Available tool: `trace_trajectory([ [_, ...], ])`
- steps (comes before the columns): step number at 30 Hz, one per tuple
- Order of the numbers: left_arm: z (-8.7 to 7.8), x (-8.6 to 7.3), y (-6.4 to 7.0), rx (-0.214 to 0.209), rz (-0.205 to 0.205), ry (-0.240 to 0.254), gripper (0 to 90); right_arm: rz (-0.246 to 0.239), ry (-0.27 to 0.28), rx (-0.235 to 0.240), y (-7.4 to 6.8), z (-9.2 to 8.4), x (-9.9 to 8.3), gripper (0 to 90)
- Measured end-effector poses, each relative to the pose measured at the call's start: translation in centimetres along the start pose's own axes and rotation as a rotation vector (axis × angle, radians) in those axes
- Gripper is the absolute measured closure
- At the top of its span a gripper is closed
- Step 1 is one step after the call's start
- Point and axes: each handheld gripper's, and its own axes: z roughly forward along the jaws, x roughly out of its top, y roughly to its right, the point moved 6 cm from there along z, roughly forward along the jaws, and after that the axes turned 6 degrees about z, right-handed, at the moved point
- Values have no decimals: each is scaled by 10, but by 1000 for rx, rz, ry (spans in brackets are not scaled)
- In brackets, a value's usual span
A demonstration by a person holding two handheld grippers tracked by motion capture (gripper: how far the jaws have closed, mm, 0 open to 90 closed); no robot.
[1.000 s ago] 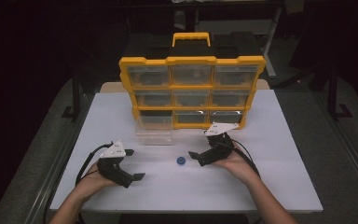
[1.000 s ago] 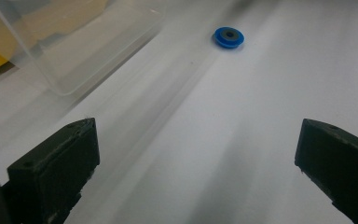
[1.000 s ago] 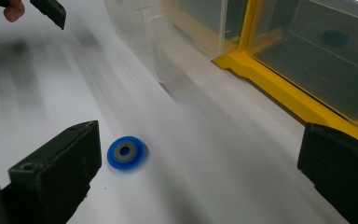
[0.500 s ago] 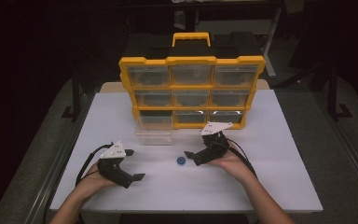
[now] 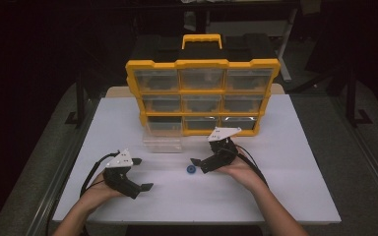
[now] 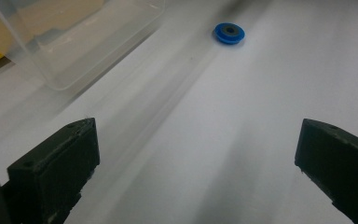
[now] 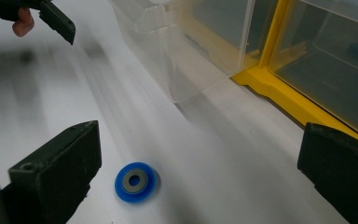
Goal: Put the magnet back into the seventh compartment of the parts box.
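Jaws of the right gripper (image 5: 199, 165) stand wide apart just right of a small blue plastic wheel with a dark hub (image 5: 191, 169), which lies flat on the white table (image 5: 285, 162) untouched. Farther left and nearer the person, the left gripper (image 5: 141, 174) also gapes, holding nothing. A clear plastic drawer (image 5: 162, 142) sits on the table beyond the wheel, just in front of the yellow-framed organizer cabinet (image 5: 202, 96) standing at the far side.

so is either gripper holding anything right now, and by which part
Nothing is held. Both the left gripper and the right gripper have their jaws open and empty; the blue disc lies loose on the table by the right one.
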Motion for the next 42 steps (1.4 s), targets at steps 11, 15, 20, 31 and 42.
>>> trace_trajectory([
  [11, -1, 0, 0, 5, -7, 7, 0, -13, -34, 21, -8, 4, -2, 0],
  [15, -1, -1, 0, 4, -5, 6, 0, -24, -40, 26, -10, 6, -3, 0],
  [20, -2, -1, 0, 1, -7, 5, 0, -22, -54, 33, -12, 7, -4, 0],
  [31, -1, -2, 0, -2, -4, -1, 0, -36, -74, 35, -16, 12, -6, 0],
  [42, -1, -2, 1, -6, -6, -1, 0, -48, -115, 36, -21, 19, -11, 0],
])
